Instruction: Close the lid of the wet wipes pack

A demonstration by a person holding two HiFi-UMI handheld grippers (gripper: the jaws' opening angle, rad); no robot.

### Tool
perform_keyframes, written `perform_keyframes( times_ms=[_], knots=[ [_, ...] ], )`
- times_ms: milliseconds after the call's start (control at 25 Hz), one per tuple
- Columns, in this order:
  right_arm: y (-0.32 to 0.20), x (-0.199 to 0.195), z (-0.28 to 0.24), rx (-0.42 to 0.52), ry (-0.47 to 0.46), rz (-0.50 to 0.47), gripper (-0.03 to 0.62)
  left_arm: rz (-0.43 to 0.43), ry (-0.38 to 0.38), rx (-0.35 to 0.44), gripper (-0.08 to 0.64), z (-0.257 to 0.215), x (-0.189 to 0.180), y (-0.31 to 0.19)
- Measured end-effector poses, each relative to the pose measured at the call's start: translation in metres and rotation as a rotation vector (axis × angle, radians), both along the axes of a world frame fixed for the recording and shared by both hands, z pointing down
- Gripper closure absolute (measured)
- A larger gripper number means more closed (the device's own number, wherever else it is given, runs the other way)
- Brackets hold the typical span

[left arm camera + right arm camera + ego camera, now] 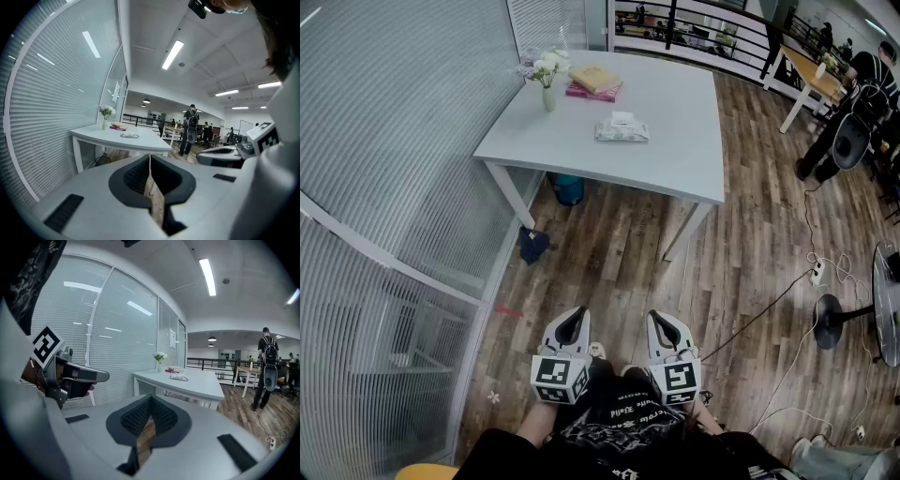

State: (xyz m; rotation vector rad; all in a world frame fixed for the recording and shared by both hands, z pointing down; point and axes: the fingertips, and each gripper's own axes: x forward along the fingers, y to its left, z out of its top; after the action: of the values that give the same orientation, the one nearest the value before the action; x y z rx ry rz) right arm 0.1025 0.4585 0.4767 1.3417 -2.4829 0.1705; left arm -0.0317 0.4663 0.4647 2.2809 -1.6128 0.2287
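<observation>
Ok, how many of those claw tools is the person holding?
2: the left gripper and the right gripper, side by side before the person, both shut. None looks hidden.

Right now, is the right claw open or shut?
Shut. In the right gripper view, the right claw has its two dark pads touching at the tip, and nothing is held between them.

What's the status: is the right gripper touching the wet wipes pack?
Apart. The head view shows the right gripper down by the person's body, with a stretch of wood floor between it and the table where the wet wipes pack lies.
</observation>
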Motion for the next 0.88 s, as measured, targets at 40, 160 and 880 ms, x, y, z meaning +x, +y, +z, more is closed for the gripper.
perform_keyframes(
  times_ms=[40,160,880],
  knots=[
    [-0.002,-0.003,0.001,0.001,0.003,0.002,0.594,0.002,0.001,0.002,0.546,0.000,-0.003,-0.002],
    [-0.009,-0.010,0.003,0.002,0.012,0.006,0.594,0.006,0.006,0.006,0.546,0.001,-0.009,-0.008],
    [-0.082,-0.019,-0.014,0.061,-0.053,0.159,0.594,0.058,0.025,0.043,0.546,-0.002,-0.049,-0.081]
  ],
)
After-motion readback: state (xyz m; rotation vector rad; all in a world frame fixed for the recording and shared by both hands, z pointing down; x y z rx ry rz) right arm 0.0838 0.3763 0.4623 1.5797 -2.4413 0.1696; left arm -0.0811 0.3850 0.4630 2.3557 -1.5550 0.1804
